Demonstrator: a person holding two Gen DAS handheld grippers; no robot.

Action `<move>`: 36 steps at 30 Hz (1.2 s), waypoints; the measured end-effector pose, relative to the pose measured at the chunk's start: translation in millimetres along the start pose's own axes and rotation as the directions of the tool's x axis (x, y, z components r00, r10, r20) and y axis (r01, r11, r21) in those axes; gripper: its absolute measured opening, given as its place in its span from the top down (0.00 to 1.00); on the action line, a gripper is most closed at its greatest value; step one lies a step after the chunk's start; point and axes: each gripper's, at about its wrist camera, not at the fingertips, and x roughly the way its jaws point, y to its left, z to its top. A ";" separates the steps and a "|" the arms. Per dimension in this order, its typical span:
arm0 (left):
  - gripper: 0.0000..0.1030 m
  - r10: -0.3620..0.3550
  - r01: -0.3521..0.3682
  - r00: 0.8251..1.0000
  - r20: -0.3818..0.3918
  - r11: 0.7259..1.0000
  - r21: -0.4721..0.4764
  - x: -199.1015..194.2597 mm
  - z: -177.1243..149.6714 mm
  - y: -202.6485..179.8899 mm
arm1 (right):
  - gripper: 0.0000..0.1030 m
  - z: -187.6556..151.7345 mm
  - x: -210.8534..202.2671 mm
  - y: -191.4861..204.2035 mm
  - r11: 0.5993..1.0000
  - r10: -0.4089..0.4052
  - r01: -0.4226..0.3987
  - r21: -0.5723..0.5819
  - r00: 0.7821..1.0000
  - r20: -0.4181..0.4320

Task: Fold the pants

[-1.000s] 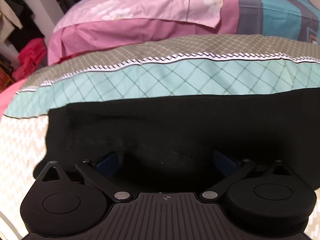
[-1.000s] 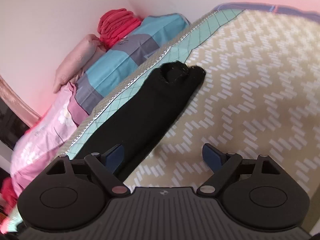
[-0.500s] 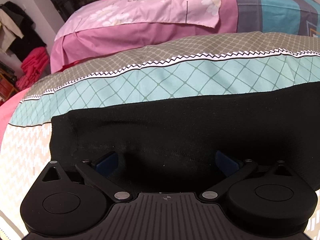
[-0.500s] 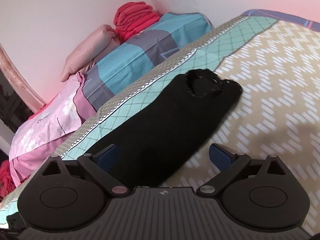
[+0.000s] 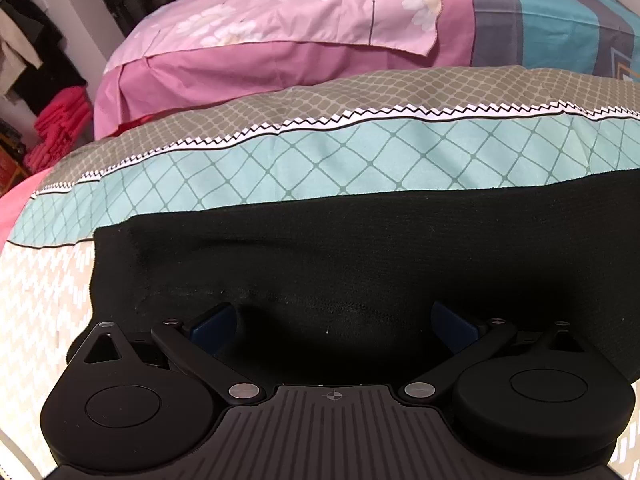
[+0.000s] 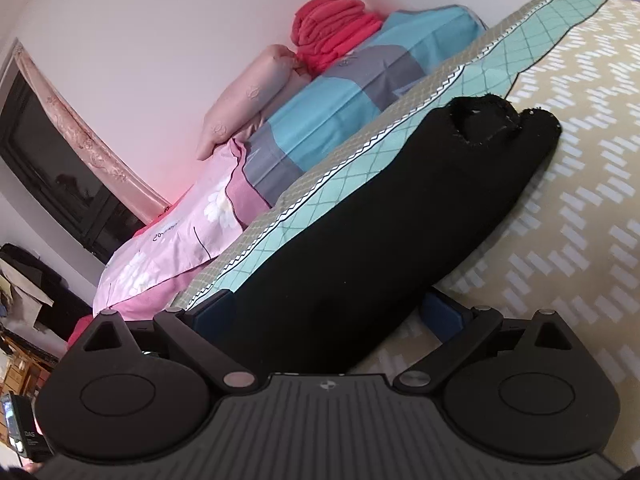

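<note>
On the bed (image 6: 580, 208), across a beige cover with white chevron dashes, lie the black pants (image 5: 360, 248), folded lengthwise into one long, narrow band; the cloth is a matt, finely ribbed knit with a few pale specks of lint. Left wrist view, left to right: the band's squared left end sits on the beige cover near the teal lattice border (image 5: 320, 160), its far edge runs along that border, and the band passes out of the picture at the right. Left tool (image 5: 334, 326): blue pads spread wide, poised low over the near edge of the pants with black cloth between and beneath them; neither pad is seen pressing on the fabric, nothing held. Beyond the border, a grey-green strip with white zigzag trim, then a pink floral pillow (image 5: 280, 12) and a blue-and-grey one (image 5: 540, 20). Right wrist view, left to right: pink pillow, blue-and-grey pillow with a red folded blanket (image 6: 332, 28) on top, then the pants running away diagonally to a far end that shows a rumpled round opening with a frayed-looking rim. Right tool (image 6: 328, 316): jaws at full spread, straddling the near end of the band, left pad at its teal-side edge, right pad just beside its other edge on the beige cover; no grip visible.
</note>
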 end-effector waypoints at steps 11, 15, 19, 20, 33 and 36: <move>0.00 -0.051 0.050 0.998 -0.023 0.998 -0.044 0.9 0.9 10.9 | 0.83 23.9 16.0 0.9 0.973 -0.206 0.203 0.109 0.978 0.016; 0.00 -0.093 0.089 0.995 -0.021 0.987 -0.132 -14.4 5.0 37.5 | 0.82 8.6 -2.9 77.7 0.907 -0.295 0.335 -0.256 0.938 0.180; 0.00 -0.037 0.044 0.998 0.042 0.986 -0.159 -37.4 -0.8 62.5 | 0.81 -61.4 -11.7 170.4 0.620 -0.175 0.413 -0.668 0.902 0.395; 0.00 -0.020 0.028 0.999 0.051 0.987 -0.161 -41.0 -3.5 67.0 | 0.81 -83.9 -9.7 188.3 0.540 -0.117 0.407 -0.737 0.903 0.413; 0.00 -0.046 0.061 0.994 0.101 0.987 -0.149 -58.1 -19.5 79.5 | 0.79 -251.7 52.2 239.8 -0.138 -0.033 0.228 -0.964 0.972 0.234; 0.00 -0.089 0.108 0.987 0.136 0.984 -0.138 -62.3 -7.5 59.9 | 0.79 -266.3 52.8 231.5 -0.240 -0.040 0.166 -0.956 0.983 0.180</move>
